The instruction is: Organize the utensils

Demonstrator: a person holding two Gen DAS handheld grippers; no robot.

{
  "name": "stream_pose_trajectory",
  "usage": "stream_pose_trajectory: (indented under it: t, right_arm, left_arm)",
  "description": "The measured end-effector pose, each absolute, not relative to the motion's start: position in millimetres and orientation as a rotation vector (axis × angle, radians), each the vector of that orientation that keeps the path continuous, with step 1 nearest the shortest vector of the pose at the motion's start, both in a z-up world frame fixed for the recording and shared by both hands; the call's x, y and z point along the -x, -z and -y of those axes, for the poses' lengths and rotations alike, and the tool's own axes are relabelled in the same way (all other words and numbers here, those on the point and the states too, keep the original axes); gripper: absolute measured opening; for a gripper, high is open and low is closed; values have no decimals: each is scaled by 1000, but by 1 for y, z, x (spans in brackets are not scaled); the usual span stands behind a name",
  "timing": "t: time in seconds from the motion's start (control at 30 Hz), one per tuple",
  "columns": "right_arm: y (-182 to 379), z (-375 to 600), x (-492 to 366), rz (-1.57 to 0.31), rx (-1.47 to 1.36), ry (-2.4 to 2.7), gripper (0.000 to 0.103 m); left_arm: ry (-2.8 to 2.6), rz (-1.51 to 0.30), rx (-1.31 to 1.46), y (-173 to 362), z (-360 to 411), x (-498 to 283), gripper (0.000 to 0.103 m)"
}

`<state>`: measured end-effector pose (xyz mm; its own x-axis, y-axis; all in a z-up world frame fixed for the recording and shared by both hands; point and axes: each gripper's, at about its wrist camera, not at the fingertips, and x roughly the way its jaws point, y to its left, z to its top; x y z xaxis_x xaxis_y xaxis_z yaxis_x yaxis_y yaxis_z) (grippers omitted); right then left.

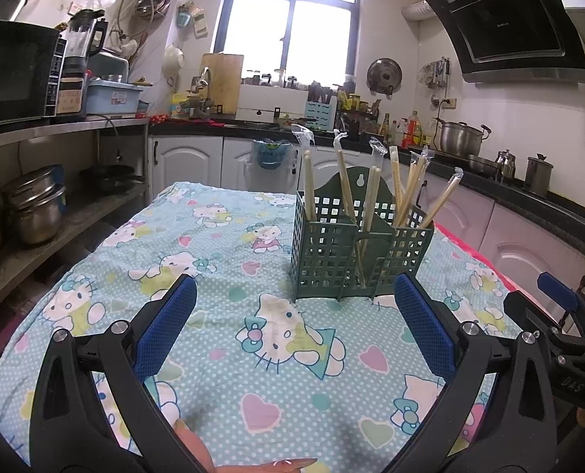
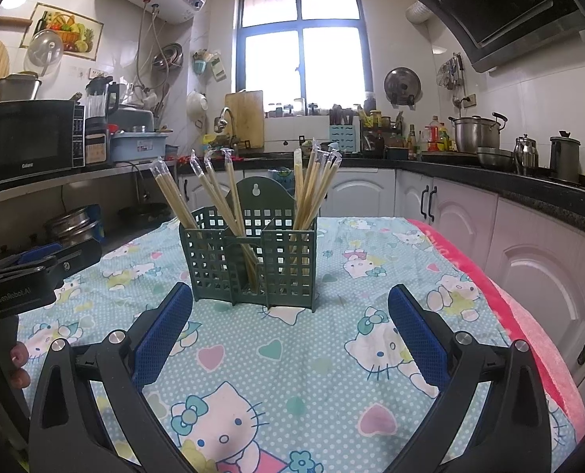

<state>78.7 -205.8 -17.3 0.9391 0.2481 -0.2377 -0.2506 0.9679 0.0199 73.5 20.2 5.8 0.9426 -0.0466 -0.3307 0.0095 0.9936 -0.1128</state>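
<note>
A dark green lattice utensil holder [image 1: 355, 252] [image 2: 253, 260] stands upright on the table with the cartoon-cat cloth [image 1: 221, 260] [image 2: 331, 354]. Several wrapped wooden chopsticks [image 1: 406, 189] [image 2: 312, 189] lean in its compartments. My left gripper [image 1: 294, 295] hangs open just in front of the holder, nothing between its blue pads. My right gripper [image 2: 290, 307] is also open and empty, right before the holder's front wall. The right gripper's body [image 1: 560, 327] shows at the left wrist view's right edge; the left gripper's body [image 2: 28, 276] shows at the right wrist view's left edge.
A person's fingers [image 1: 197, 445] show at the bottom edge. Left of the table is a shelf with steel pots [image 1: 36, 205] and a microwave [image 1: 16, 71]. White cabinets and a black counter [image 2: 509, 185] run behind and to the right. A pink towel [image 2: 509, 315] lines the table's right edge.
</note>
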Motion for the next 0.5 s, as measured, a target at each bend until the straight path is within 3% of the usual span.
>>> stream_pose_trajectory:
  t: [0.5]
  right_arm:
    - [17, 206, -80, -246, 8, -253, 97]
  left_arm:
    - [37, -354, 131, -7, -21, -77, 93]
